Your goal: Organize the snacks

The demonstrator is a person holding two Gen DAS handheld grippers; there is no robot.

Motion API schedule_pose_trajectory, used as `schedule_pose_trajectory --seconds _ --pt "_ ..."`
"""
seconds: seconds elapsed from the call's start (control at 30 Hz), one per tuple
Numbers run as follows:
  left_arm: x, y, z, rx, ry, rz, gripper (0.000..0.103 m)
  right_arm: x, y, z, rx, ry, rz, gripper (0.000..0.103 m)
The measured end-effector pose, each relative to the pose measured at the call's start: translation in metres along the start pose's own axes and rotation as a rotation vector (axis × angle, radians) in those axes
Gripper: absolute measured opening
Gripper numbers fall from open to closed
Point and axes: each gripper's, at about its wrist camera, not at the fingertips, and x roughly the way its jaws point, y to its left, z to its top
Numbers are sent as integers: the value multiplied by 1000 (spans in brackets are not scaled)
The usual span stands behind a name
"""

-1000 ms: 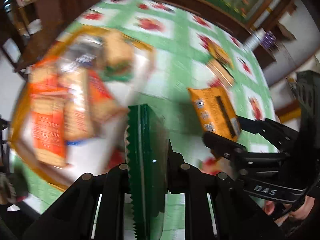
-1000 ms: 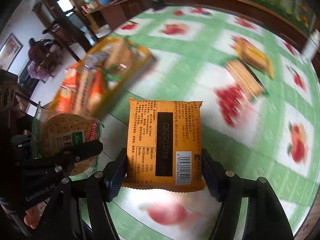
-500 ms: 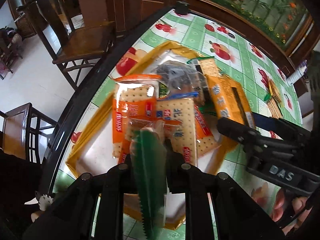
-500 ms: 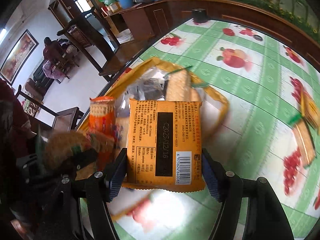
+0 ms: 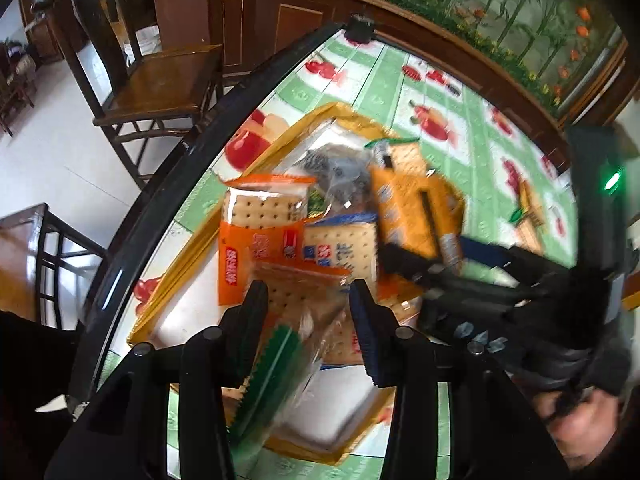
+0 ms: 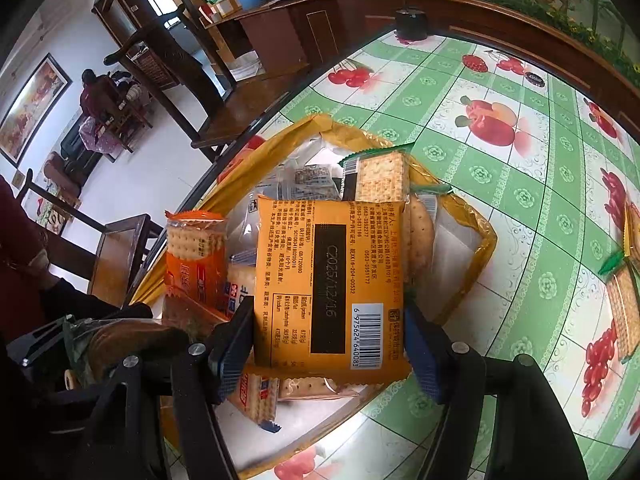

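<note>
An orange cracker packet (image 6: 328,280) hangs clamped between the jaws of the right gripper (image 6: 330,344), its printed back and barcode facing the camera, held over a yellow-rimmed tray (image 6: 486,240) already heaped with snack packs. Just beside it, the left gripper (image 5: 308,320) has just been opening its jaws over the same tray: they stand apart, and a green-edged biscuit pack (image 5: 276,364) lies blurred between them, seemingly dropping free rather than gripped.

The step in hand appears to be delivery, with both hands bringing snacks to the tray. The next move likely calls for the right gripper to lower its packet onto the pile and part its jaws, ideally over the barer white patch of tray nearest the camera so nothing slides off the heap.

The right wrist view shows the packet's label sharply, the saltine pack (image 6: 382,176) standing against the tray's far side, and two more cracker packs (image 6: 624,300) well apart on the green fruit-print surface (image 6: 500,168), evidently yet to be gathered. It also takes in a person seated in the far room. The left wrist view alone shows the opened left jaws from behind, the orange-and-white cracker bag (image 5: 260,236) face-on, a wooden chair (image 5: 160,76) beside the surface, and a hand (image 5: 588,424) gripping the right tool.
</note>
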Motion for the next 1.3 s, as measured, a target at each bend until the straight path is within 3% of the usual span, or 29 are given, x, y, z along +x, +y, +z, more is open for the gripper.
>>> schedule_pose_trajectory --seconds 0.13,0.4,0.7,0.83,1.1,1.2,1.3 --pt "-14 -4 7 15 -46 -1 47 5 2 0 -9 16 -7 73" --pt "-22 -15 10 64 -110 59 48 -1 2 2 -10 4 -12 73" --pt "-18 -31 10 49 -108 63 48 -39 -17 -2 -2 -101 -23 82" --pt "-9 -68 9 100 -84 27 48 -58 -60 -18 85 -125 -55 82" --pt "29 -160 10 228 38 -65 48 -107 -216 -58 270 -162 -221 87" --pt "45 -184 11 255 90 -72 48 -122 -264 -51 293 -189 -239 87" --pt "56 -196 7 262 128 -92 47 -118 -290 -22 186 -147 -279 88"
